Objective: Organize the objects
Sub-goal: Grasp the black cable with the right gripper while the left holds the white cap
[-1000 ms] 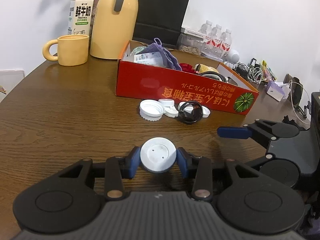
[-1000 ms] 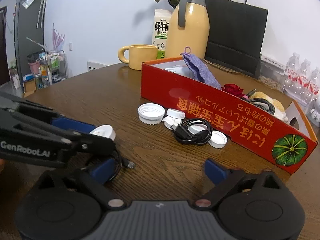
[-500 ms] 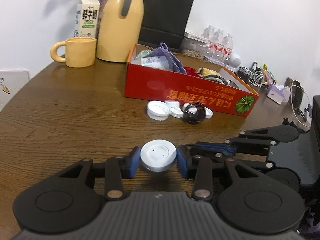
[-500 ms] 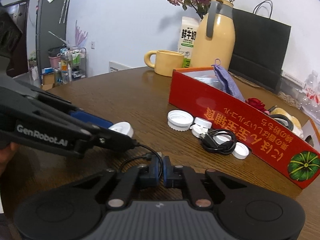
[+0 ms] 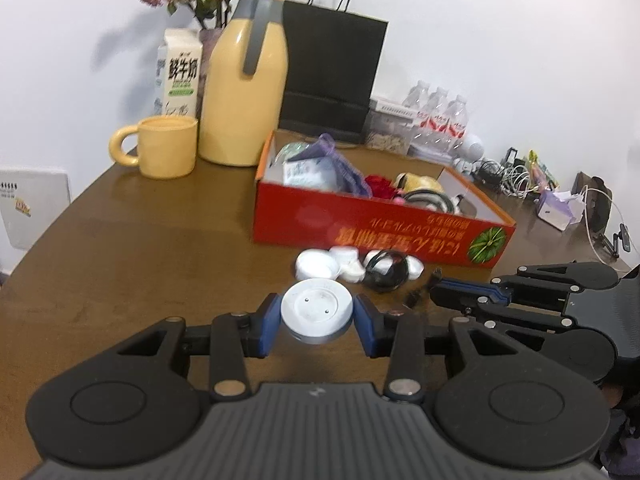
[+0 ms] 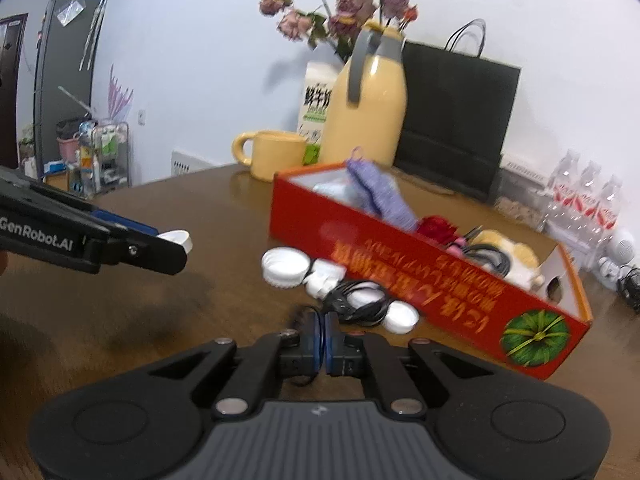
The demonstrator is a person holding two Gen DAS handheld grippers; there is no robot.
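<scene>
A brown wood-grain table (image 5: pixel 132 264) carries a long red cardboard box (image 5: pixel 360 222) near its middle, with a yellow mug (image 5: pixel 166 146) at ten o'clock from the box and a tall yellow jug (image 5: pixel 244 96) just beside the mug. A milk carton (image 5: pixel 179 74) stands behind them, and a black paper bag (image 5: pixel 330 64) at twelve o'clock. At six o'clock from the box lie white caps (image 5: pixel 316 263) and a coiled black cable (image 5: pixel 386 272), touching one another.

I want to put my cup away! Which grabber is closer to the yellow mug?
Left. The left gripper, holding a white disc, sits on the yellow mug's side of the table; the right gripper is farther off, before the red box.
</scene>
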